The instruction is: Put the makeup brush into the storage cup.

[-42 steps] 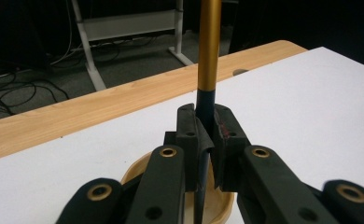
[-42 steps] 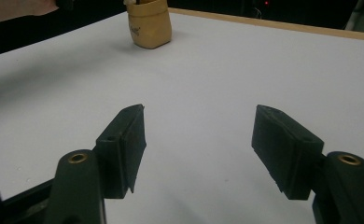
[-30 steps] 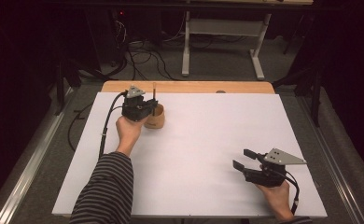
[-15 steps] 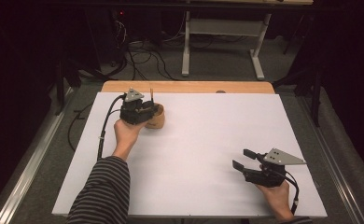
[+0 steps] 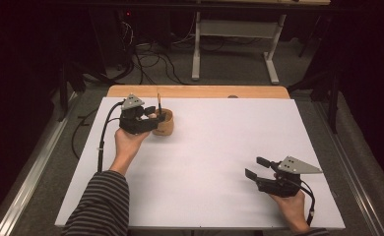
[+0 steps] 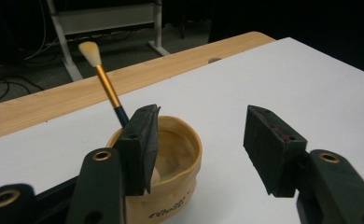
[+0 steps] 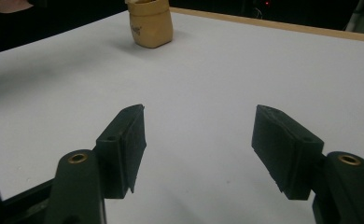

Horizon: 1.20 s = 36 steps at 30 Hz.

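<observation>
Since the earlier frame the left gripper (image 5: 150, 118) has shifted slightly toward the left edge of the counter (image 5: 219, 147) and now sits against the near-left side of the cup (image 5: 164, 123), with the brush (image 5: 158, 101) showing clear above it; the right gripper (image 5: 258, 167) has not changed place.

The cup is tan, upright, and stands near the far left corner of the counter, on the white sheet that covers all but a wooden strip along the far edge. In the left gripper view the cup (image 6: 171, 172) is open-topped with dark lettering low on its wall. The brush (image 6: 106, 81) leans in it, handle down, pale bristles up, tilted toward the far edge.

Left gripper: fingers (image 6: 140, 147) apart, clamped on nothing. One finger overlaps the cup's rim in that view; whether it touches the rim cannot be told. The other finger hangs over bare sheet beside the cup. The left hand (image 5: 128, 145) holds the gripper from the near side, striped sleeve (image 5: 101, 206) behind it.

Right gripper: near the near right corner, held by the right hand (image 5: 291, 206), fingers (image 7: 124, 144) wide apart over bare sheet, empty. Its view shows the cup (image 7: 150, 23) well apart, far across the counter.
</observation>
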Each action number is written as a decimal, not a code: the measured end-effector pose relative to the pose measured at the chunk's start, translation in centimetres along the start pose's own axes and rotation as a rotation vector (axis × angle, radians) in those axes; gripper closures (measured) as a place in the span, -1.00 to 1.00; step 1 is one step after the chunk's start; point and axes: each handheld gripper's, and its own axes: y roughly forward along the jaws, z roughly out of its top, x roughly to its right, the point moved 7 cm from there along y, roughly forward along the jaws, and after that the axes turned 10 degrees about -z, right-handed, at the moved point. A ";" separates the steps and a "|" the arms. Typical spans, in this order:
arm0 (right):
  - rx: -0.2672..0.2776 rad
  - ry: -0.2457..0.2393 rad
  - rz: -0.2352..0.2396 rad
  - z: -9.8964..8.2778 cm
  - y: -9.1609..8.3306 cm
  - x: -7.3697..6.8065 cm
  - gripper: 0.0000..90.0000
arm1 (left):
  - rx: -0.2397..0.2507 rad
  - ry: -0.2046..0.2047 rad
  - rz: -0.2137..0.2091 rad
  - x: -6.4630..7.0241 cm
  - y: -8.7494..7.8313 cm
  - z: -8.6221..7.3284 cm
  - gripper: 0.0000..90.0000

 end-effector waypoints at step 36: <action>-0.002 0.008 0.012 0.0 0.1 -0.1 -0.19 | 0.059 0.026 -0.020 1.9 -6.3 -1.0 -0.10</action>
